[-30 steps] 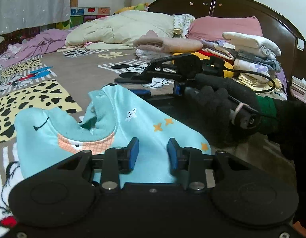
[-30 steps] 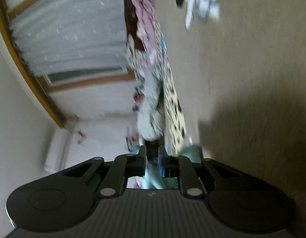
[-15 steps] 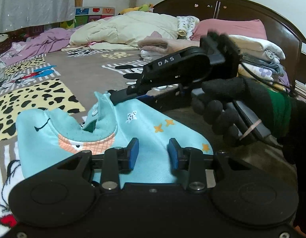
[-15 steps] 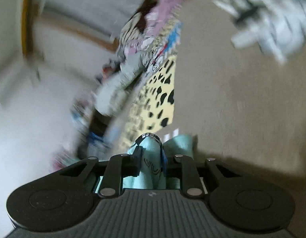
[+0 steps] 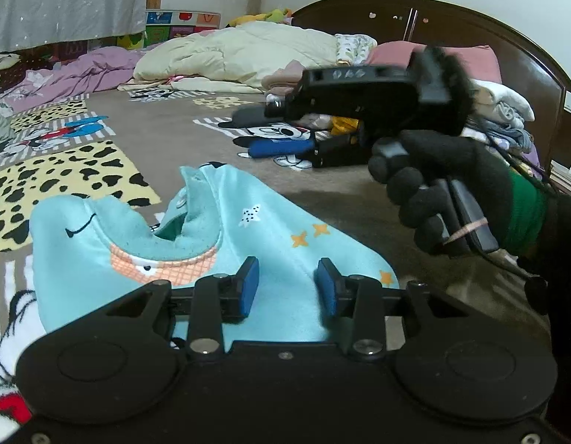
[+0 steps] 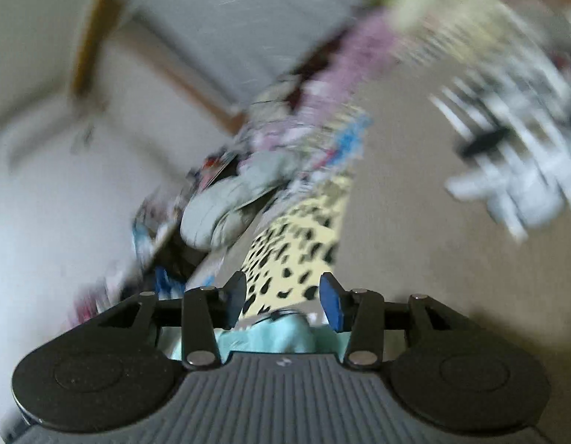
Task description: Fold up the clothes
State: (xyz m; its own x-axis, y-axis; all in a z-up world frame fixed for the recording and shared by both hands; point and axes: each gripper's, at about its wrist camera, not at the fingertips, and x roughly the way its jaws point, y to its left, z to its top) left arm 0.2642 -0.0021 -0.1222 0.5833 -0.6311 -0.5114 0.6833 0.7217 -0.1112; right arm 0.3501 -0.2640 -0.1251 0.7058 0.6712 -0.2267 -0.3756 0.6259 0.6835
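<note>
A small light-blue garment (image 5: 248, 236) with stars and an orange-checked face print lies partly folded on the patterned bedspread (image 5: 163, 137). My left gripper (image 5: 287, 288) hovers open just over its near edge, with nothing between the blue pads. My right gripper (image 5: 281, 148) shows in the left wrist view above the bed beyond the garment, held by a black-gloved hand (image 5: 433, 192). In its own blurred view the right gripper (image 6: 283, 296) is open, with a bit of the blue garment (image 6: 281, 333) just below the fingers.
Stacks of folded clothes (image 5: 503, 111) sit by the dark headboard (image 5: 526, 63) at the right. A cream quilt (image 5: 248, 51) and a purple blanket (image 5: 74, 74) lie at the far side. A grey curtain (image 5: 63, 0) hangs at the back left.
The right gripper let go of the blue garment, opened, and lifted and swung away above the bed. The left gripper stayed open in place over the garment's near edge.
</note>
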